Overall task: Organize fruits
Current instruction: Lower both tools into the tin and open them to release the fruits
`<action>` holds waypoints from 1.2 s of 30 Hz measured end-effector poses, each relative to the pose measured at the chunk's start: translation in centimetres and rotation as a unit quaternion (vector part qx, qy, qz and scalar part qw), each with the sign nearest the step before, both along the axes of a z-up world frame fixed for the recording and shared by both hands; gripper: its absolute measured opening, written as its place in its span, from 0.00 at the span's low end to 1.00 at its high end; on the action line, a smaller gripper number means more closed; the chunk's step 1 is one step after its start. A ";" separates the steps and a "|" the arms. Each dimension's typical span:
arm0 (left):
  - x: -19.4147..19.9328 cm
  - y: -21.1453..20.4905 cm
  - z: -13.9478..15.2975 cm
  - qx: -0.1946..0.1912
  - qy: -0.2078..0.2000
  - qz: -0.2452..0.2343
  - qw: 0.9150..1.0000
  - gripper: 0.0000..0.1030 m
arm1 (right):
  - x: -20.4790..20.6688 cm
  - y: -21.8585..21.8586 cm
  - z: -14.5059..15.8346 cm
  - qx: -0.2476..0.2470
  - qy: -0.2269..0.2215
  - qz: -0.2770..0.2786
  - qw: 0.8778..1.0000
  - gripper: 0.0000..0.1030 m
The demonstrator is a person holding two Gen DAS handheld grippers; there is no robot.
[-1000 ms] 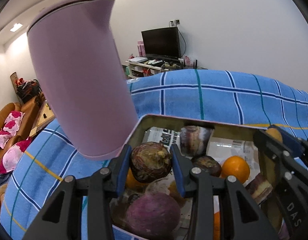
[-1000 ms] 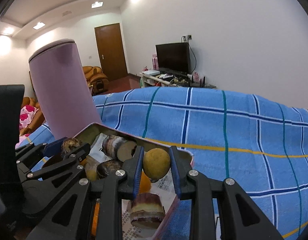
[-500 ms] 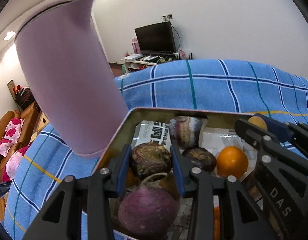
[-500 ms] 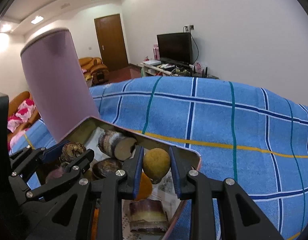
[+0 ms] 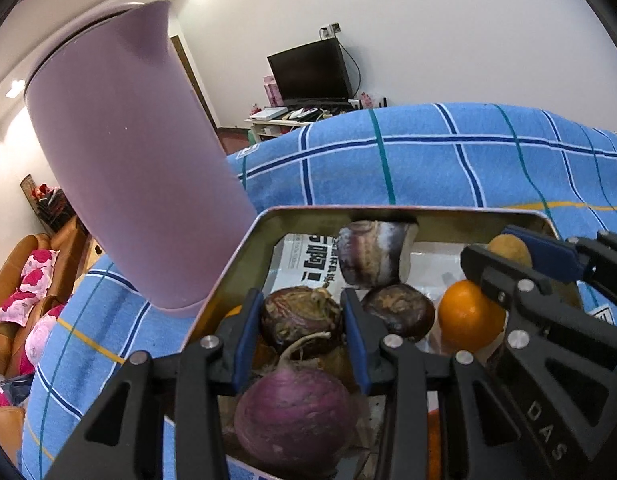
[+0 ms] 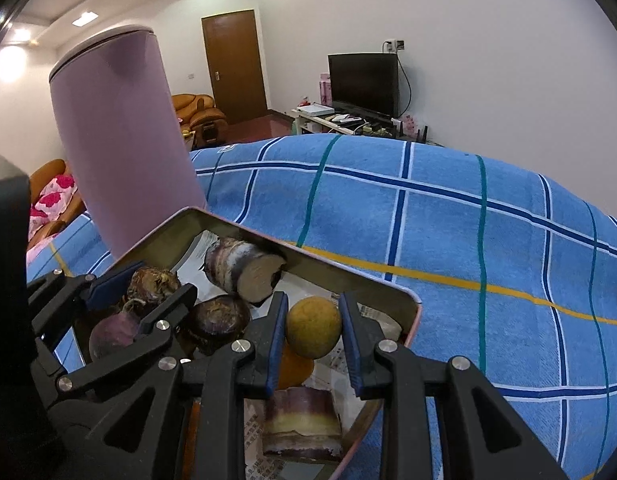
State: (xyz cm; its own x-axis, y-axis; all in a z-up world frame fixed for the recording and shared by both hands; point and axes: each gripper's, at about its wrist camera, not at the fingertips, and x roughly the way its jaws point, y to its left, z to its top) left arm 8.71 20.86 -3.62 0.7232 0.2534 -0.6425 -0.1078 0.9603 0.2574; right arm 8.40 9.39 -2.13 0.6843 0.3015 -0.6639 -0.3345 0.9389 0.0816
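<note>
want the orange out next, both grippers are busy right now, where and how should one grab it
Grip the orange across its round middle, coming down from above. It sits among the dark bulb, the right gripper and the tray wall, so only its top looks clear, and a round fruit suits a grip across its widest part.

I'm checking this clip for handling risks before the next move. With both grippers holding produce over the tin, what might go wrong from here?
1. The yellow-brown fruit is round and pinched only at its sides by the right gripper; it may slip and fall onto the orange below.
2. The left gripper holding the dark brown bulb hangs close to the right one; they may collide.
3. The tall purple kettle stands right against the tin; a sideways swing may knock it.
</note>
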 end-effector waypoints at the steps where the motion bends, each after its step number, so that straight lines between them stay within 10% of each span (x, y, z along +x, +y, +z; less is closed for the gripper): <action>1: 0.0 0.0 0.0 0.000 0.000 -0.001 1.000 0.40 | 0.0 0.0 0.0 0.000 0.000 0.001 1.000 0.28; 36: -0.6 -1.1 0.4 -0.002 -0.006 -0.043 0.999 0.40 | 0.6 -0.2 0.0 0.004 0.007 0.018 1.000 0.28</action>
State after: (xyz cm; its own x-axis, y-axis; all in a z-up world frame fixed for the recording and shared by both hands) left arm 8.10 19.80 -3.17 0.7494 0.1877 -0.6349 -0.0287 0.9673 0.2520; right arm 9.03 9.18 -2.10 0.6640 0.3316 -0.6702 -0.3667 0.9255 0.0947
